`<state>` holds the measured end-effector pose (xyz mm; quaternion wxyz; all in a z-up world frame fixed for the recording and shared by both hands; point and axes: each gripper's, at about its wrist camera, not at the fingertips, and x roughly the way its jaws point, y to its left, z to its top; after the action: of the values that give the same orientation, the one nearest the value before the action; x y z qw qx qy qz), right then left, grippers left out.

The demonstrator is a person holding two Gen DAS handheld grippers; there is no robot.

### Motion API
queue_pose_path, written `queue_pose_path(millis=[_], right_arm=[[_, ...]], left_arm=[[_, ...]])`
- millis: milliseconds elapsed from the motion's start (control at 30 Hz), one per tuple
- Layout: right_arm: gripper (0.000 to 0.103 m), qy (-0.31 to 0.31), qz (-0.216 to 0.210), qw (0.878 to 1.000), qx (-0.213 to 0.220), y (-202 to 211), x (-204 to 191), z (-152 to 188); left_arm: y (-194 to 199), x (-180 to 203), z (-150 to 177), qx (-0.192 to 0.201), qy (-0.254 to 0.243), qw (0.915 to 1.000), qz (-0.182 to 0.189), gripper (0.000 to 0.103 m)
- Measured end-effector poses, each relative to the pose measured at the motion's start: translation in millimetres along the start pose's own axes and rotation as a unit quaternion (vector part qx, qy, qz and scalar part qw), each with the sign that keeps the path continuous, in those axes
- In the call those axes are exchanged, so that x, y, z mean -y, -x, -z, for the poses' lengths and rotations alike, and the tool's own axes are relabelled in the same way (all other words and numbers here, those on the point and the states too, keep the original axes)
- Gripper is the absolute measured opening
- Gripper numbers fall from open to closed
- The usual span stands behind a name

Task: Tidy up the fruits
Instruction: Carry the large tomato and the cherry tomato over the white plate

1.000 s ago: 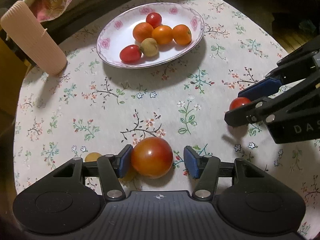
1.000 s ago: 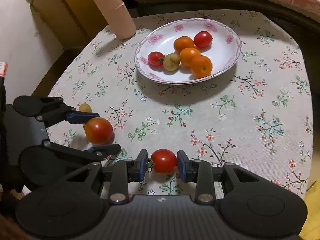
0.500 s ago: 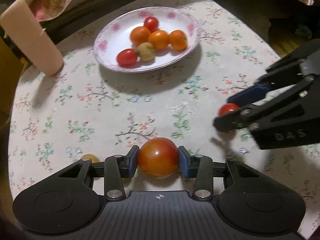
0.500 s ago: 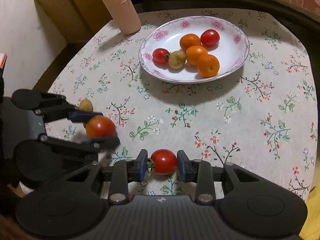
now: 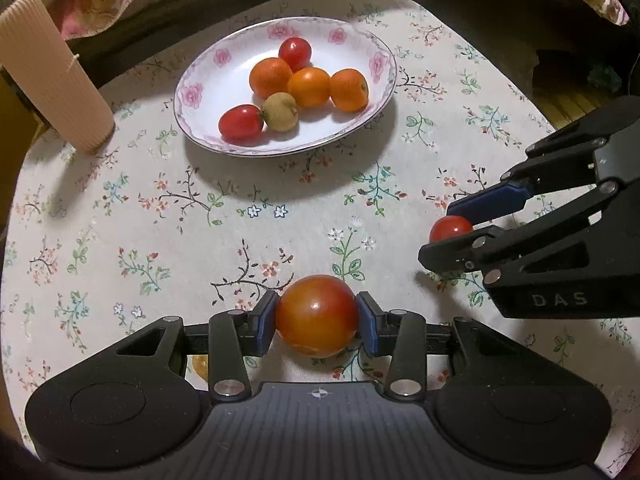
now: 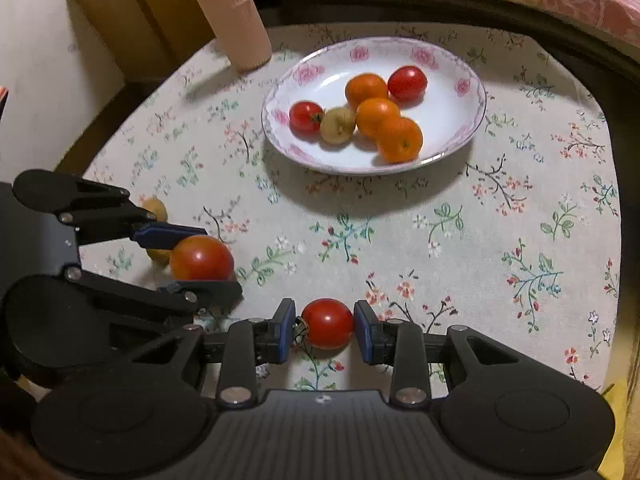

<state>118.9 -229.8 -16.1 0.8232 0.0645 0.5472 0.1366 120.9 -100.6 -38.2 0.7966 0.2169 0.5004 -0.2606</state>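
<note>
My left gripper [image 5: 317, 318] is shut on a large orange-red tomato [image 5: 316, 314], its blue pads pressing both sides. From the right wrist view the same tomato [image 6: 201, 258] sits in the left gripper [image 6: 188, 260] at the left. My right gripper [image 6: 325, 326] is shut on a small red cherry tomato [image 6: 327, 323]; in the left wrist view that tomato [image 5: 450, 229] shows between the right gripper's fingers [image 5: 460, 228]. A floral-rimmed white plate [image 5: 224, 60] [image 6: 452, 76] further back holds several small fruits: oranges, red tomatoes and a yellowish one.
A floral tablecloth [image 5: 160, 200] covers the round table. A ribbed beige cylinder [image 5: 48, 76] [image 6: 232, 12] stands at the back left. Small yellow fruits [image 6: 154, 208] lie on the cloth by the left gripper, one [image 5: 199, 364] peeking under its fingers. Pink fabric lies behind the table.
The left gripper's jaws closed onto the large tomato, which stood loose between them a second ago. The right gripper kept its hold on the cherry tomato.
</note>
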Motion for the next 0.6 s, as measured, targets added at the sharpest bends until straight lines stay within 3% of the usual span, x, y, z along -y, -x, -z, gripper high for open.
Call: queue_pose_path(millis=[600], right_arm=[[0.033,0.022,0.002,1.0,-0.003,0.0,-3.2,1.7]], left_arm=[[0.9,-5.1,3.2,-0.008,0.007,0.9999,0.009,0.05]])
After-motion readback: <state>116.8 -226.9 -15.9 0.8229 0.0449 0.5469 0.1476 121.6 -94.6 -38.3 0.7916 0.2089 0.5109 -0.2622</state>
